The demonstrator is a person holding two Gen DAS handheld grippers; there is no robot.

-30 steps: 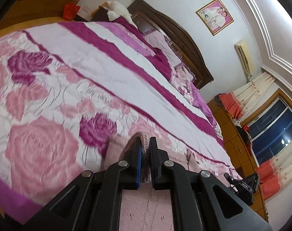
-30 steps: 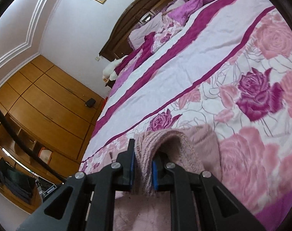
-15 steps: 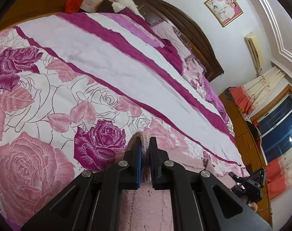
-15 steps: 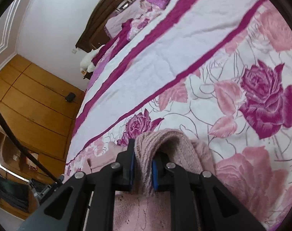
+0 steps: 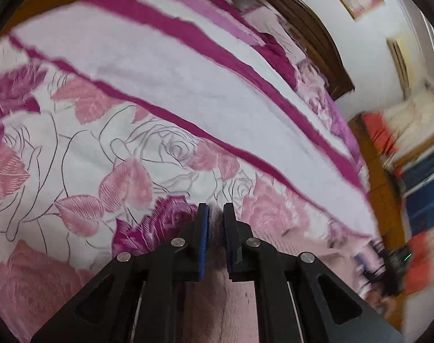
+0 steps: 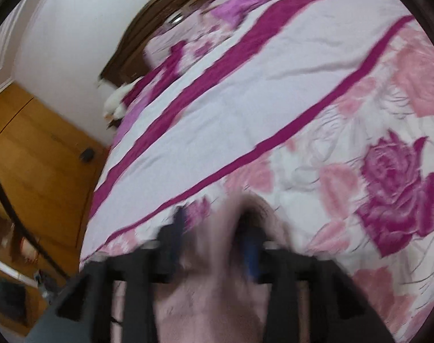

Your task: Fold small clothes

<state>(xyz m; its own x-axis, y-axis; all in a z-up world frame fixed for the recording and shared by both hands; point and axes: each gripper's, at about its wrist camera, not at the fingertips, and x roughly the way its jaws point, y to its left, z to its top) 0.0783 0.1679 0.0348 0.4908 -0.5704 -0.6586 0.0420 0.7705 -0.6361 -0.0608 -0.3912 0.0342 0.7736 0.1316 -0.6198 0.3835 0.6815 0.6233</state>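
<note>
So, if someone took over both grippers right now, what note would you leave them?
Left gripper: shut on a fold of the pink knit garment, low over the floral bedspread.
Right gripper: fingers have just been opening; the garment's edge lies between them, picture blurred, apparently released.
Done: garment carried forward onto the bed.
Left: release the left side, smooth, finish folding. How far the folding has got cannot be seen.

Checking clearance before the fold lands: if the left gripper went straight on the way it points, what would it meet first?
Probably the rose-print bedspread just beyond the pink knit garment pinched in the left gripper; depth unclear.
</note>
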